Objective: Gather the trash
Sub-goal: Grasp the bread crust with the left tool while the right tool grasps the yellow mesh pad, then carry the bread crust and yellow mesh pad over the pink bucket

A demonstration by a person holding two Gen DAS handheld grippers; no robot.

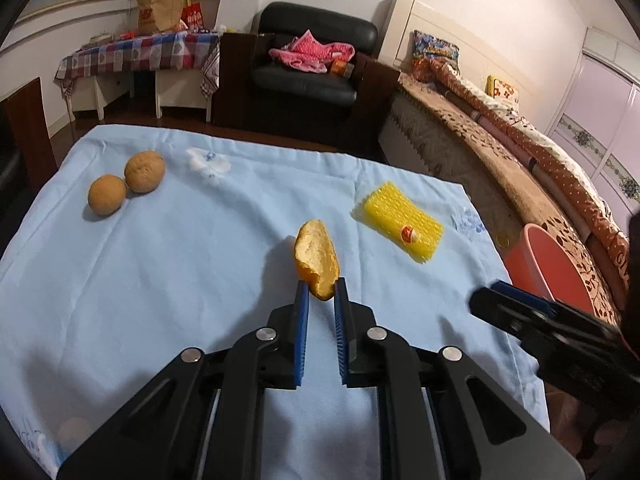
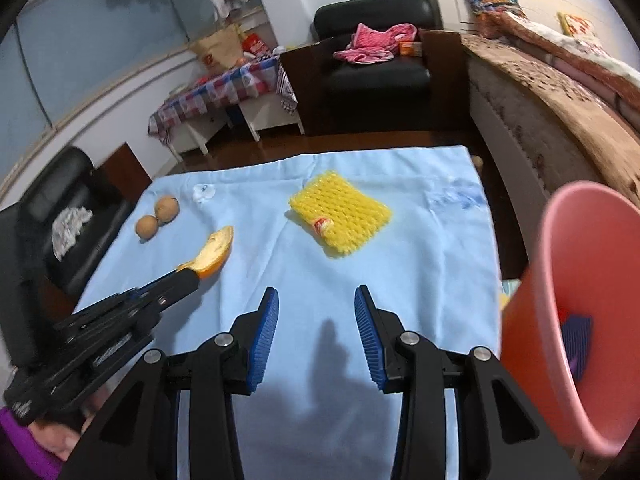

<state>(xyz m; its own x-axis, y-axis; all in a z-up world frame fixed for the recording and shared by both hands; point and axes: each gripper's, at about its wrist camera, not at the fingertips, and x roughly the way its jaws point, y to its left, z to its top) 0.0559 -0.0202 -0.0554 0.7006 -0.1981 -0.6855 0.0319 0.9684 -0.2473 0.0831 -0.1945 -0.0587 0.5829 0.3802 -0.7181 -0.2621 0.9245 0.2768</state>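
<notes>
**A:** Blue pads first, since they are nearest. The left gripper (image 1: 321, 286) is clamped on the lower end of the orange peel (image 1: 316, 258). Held by one end that way, most of the strip stands clear of the jaws, so I judge it should drop cleanly once let go.

**B:** And the right gripper (image 2: 316, 300)?

**A:** Jaws apart, nothing between them, hanging over bare cloth (image 2: 420, 248) next to the pink bin (image 2: 576, 320). I'd say it is free for the next piece.

**B:** Where is the peel, exactly?

**A:** In the air, just above the cloth, near the middle of the table. Its long axis runs on from the fingers, up and away from the left hand, with the pale pith facing the left wrist camera and the orange skin behind.

**B:** The bin?

**A:** Off the table's right edge, its mouth toward the grippers, which suits a short carry across. Something dark blue already lies inside; I can't tell what.

**B:** Further out?

**A:** The yellow foam net (image 2: 340, 214) lies flat beyond the right gripper, probably trash too. At the far left, two brown fruits (image 1: 126, 188) sit touching each other, whole and well apart from the rest.
</notes>
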